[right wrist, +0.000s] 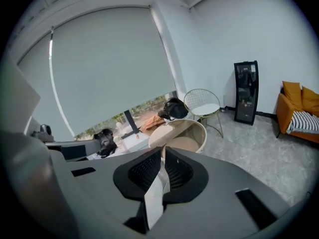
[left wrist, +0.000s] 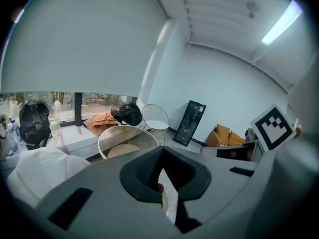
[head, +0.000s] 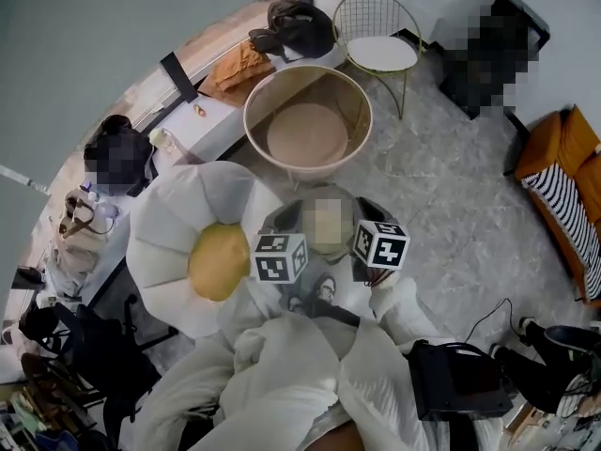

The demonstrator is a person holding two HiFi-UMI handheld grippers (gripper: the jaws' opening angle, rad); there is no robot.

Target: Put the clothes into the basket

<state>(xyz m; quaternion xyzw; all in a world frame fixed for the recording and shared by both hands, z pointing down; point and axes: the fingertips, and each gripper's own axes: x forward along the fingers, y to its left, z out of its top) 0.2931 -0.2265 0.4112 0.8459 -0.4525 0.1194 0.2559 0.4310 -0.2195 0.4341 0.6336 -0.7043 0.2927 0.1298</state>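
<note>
Beyond the claws, basket (head: pixel 308 137) is empty; left claw (left wrist: pixel 162 187) and right claw (right wrist: pixel 160 176) both pinch pale cloth (right wrist: pixel 154 198), probably 1 garment.

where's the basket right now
Head view, upper centre: the basket stands on the floor, wire chair to its upper right, flower cushion to its lower left.

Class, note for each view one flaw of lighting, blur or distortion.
Head view: the fisheye lens bends the window ledge into an arc. Left gripper view: the ceiling light glares and the wall bows. Right gripper view: the blind curves and the corners go black.
</note>
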